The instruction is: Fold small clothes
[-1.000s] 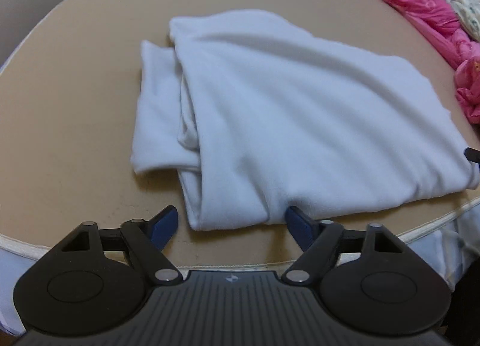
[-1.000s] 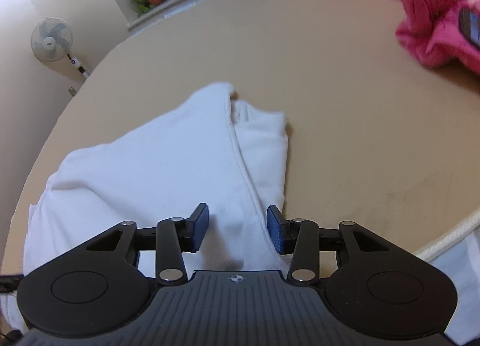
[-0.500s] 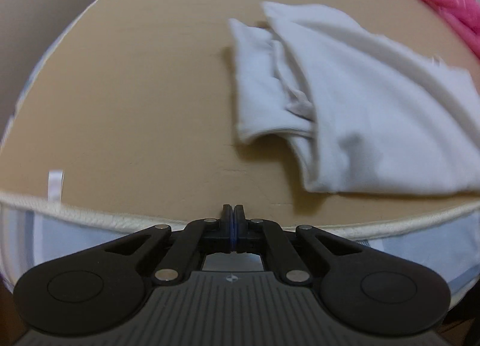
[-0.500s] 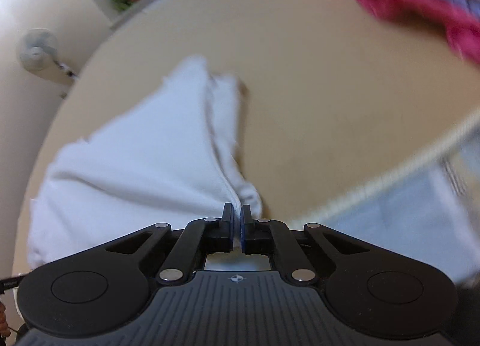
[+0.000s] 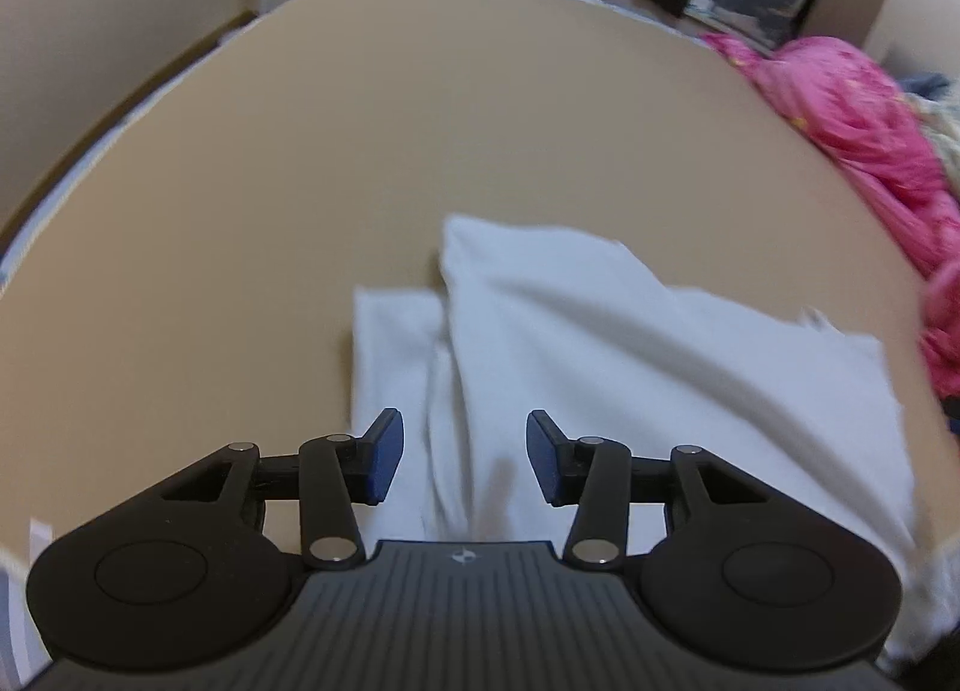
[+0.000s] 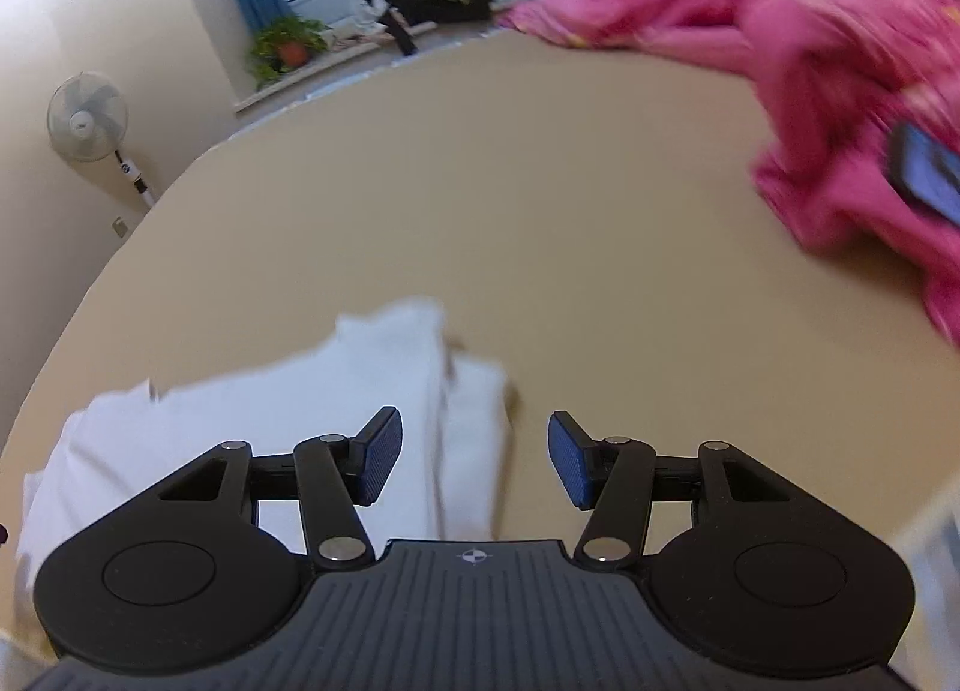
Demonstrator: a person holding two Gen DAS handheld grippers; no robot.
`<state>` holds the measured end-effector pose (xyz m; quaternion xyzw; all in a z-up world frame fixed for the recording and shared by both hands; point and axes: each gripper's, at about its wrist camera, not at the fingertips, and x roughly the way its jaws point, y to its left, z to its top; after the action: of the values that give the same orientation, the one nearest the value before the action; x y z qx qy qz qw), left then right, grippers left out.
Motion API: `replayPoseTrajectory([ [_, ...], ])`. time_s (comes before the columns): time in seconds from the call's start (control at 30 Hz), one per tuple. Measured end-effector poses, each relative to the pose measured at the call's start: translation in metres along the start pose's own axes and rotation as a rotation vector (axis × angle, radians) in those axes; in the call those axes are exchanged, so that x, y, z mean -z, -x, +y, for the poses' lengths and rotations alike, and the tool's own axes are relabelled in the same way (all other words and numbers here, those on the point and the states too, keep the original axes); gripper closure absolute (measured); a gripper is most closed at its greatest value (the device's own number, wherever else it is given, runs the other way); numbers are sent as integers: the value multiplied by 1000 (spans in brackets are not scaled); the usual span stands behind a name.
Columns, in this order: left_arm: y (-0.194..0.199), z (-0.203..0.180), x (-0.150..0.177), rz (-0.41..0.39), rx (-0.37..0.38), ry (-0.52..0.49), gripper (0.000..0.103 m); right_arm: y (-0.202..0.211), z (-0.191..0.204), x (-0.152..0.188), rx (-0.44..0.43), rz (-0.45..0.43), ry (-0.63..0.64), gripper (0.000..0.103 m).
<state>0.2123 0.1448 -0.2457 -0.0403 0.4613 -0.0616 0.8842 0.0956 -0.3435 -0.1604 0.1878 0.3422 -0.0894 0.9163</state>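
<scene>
A white garment [image 5: 630, 367] lies partly folded on the tan table [image 5: 300, 181], one sleeve tucked under at its left side. In the left wrist view my left gripper [image 5: 465, 460] hovers over the garment's near left part, its jaws opening with nothing pinched between the blue pads. The right wrist view shows the same white garment [image 6: 252, 409] from its other end. My right gripper [image 6: 474, 460] hangs above the garment's near right edge, jaws likewise opening, the cloth lying below them and not gripped.
A heap of pink clothes [image 6: 840, 109] lies at the far right of the table [image 6: 540, 199], with a dark phone-like object [image 6: 927, 175] on it. The pink heap [image 5: 870, 133] also borders the left wrist view. A standing fan [image 6: 87, 118] and potted plant [image 6: 288, 46] stand beyond the table.
Both grippers shut half a second ago back near the table's near edge, then opened again. Both have since moved forward and now sit over the white garment.
</scene>
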Motion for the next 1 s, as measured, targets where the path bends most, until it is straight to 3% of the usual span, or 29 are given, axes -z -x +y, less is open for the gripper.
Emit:
replayPoseTrajectory([
  [0.1,-16,-2,-10,43,-19,4,53,-48,14,-19,42,40,64,47],
  [0.23,-36,-7,1,86,-26,-51,53,-94,28,-29,74,86,112,47],
  [0.27,-41,-8,5,98,-37,-71,53,-102,30,-30,44,96,129,60],
  [0.3,-40,0,14,103,-47,-86,52,-106,31,-31,27,92,148,99],
  [0.43,-46,5,16,96,-42,-83,50,-97,16,-46,42,-32,79,97],
  [0.53,-48,7,15,97,-41,-78,50,-121,1,-43,78,63,47,96],
  [0.57,-44,9,16,97,-40,-74,50,-127,2,-39,107,96,75,91],
  [0.6,-43,10,16,96,-40,-69,50,-128,3,-34,120,94,106,76],
  [0.63,-41,10,16,94,-42,-64,50,-123,3,-32,127,73,117,69],
  [0.67,-39,11,17,90,-45,-60,50,-115,2,-31,132,56,97,56],
  [0.7,-30,14,19,85,-44,-55,49,-103,-3,-30,125,39,52,51],
  [0.83,-2,14,28,42,-37,-44,37,-23,-16,-8,7,-42,-89,49],
  [0.93,18,11,50,28,-23,-50,32,30,-9,31,-80,-49,-20,39],
  [1.0,30,7,66,46,-3,-65,31,46,-5,61,-70,-3,59,37],
])
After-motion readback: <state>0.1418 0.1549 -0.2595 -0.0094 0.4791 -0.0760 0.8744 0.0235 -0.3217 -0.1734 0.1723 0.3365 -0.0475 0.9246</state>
